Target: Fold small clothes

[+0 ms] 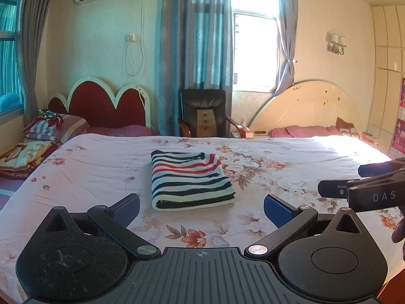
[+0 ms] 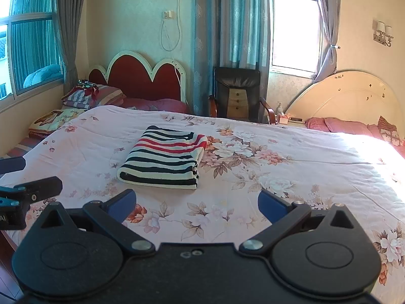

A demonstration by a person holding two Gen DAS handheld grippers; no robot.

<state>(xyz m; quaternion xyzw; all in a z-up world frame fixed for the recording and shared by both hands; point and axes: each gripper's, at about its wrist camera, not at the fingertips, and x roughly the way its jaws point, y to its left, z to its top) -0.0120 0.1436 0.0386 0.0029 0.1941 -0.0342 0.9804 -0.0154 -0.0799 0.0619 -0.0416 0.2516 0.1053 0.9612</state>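
Striped garment (image 1: 188,178) is seen folded into a compact rectangle, laid on the floral bedspread (image 1: 265,174) near mid-bed. Left gripper (image 1: 201,206) is held just short of it, fingers spread, nothing pinched. Right gripper (image 2: 196,202) is likewise spread and empty, hovering above the bedspread, apart from the garment.

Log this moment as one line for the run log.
striped garment: folded, on floral bedspread | left claw: open, empty | right claw: open, empty
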